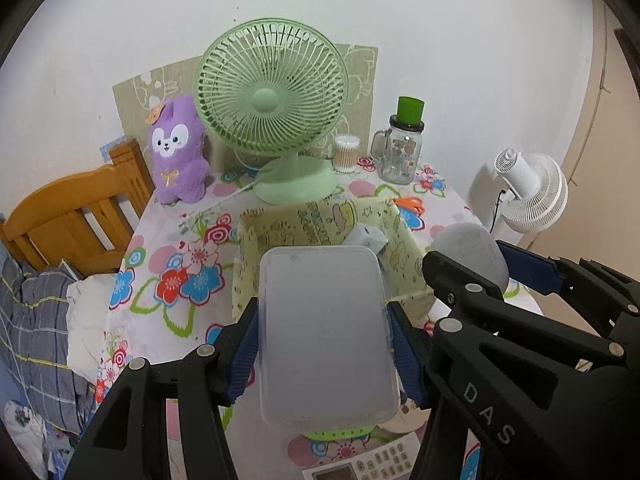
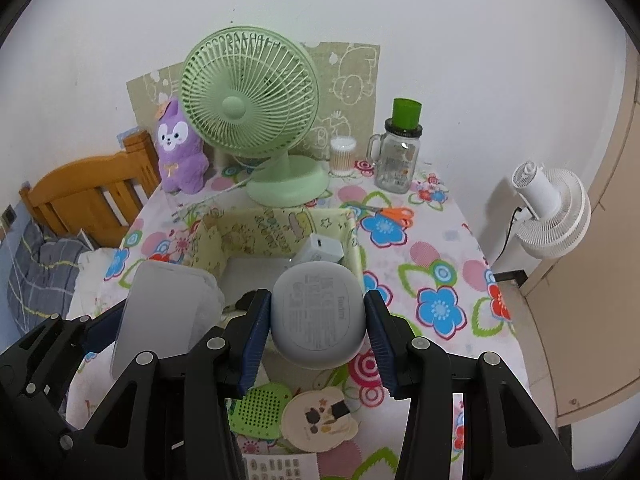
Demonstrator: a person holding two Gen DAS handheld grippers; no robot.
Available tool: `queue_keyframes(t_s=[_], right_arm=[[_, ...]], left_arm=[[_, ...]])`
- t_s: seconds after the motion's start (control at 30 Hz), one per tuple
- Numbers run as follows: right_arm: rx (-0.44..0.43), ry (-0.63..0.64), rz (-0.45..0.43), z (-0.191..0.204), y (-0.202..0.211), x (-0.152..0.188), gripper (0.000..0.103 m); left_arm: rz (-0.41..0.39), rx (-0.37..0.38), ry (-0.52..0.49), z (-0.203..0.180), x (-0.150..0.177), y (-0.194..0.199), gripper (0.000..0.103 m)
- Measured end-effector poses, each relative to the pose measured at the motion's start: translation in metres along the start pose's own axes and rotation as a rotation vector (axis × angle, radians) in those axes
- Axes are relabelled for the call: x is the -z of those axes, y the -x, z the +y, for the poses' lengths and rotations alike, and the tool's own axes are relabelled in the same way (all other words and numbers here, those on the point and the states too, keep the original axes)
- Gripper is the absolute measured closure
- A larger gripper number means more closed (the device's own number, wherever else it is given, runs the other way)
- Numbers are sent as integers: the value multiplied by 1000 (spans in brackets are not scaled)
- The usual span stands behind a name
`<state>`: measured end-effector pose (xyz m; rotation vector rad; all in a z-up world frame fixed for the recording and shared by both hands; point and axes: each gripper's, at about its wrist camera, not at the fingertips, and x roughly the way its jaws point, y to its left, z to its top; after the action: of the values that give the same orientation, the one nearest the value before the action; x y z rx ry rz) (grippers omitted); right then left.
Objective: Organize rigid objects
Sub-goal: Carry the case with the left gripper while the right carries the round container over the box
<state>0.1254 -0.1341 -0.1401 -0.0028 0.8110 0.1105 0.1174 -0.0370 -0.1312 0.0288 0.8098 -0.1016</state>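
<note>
My left gripper [image 1: 324, 344] is shut on a clear frosted phone case [image 1: 326, 336] and holds it above the near edge of a yellow patterned fabric box [image 1: 404, 240]. My right gripper [image 2: 316, 328] is shut on a grey oval earbud case [image 2: 318, 316] and holds it over the box's [image 2: 216, 236] near right side. A white charger plug [image 2: 320, 250] lies inside the box at its right. The phone case also shows in the right wrist view [image 2: 160, 316], and the earbud case in the left wrist view [image 1: 472, 252].
On the floral tablecloth stand a green desk fan [image 2: 252, 120], a purple plush [image 2: 178, 148], a cotton swab tub [image 2: 342, 156] and a glass jar mug [image 2: 398, 156]. Orange scissors [image 2: 394, 214] lie right of the box. A green perforated piece [image 2: 260, 408], a round card [image 2: 320, 420] and a calculator [image 1: 360, 464] lie near me. A white fan [image 2: 552, 216] stands off the table to the right.
</note>
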Motion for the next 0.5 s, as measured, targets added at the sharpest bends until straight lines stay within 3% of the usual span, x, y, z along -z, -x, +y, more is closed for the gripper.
queue_keyframes(t_s=[0.5], right_arm=[[-47,26,-5,-10,-15,-26,53]], left_arm=[[2,-34,63,2,-23,-17,41]])
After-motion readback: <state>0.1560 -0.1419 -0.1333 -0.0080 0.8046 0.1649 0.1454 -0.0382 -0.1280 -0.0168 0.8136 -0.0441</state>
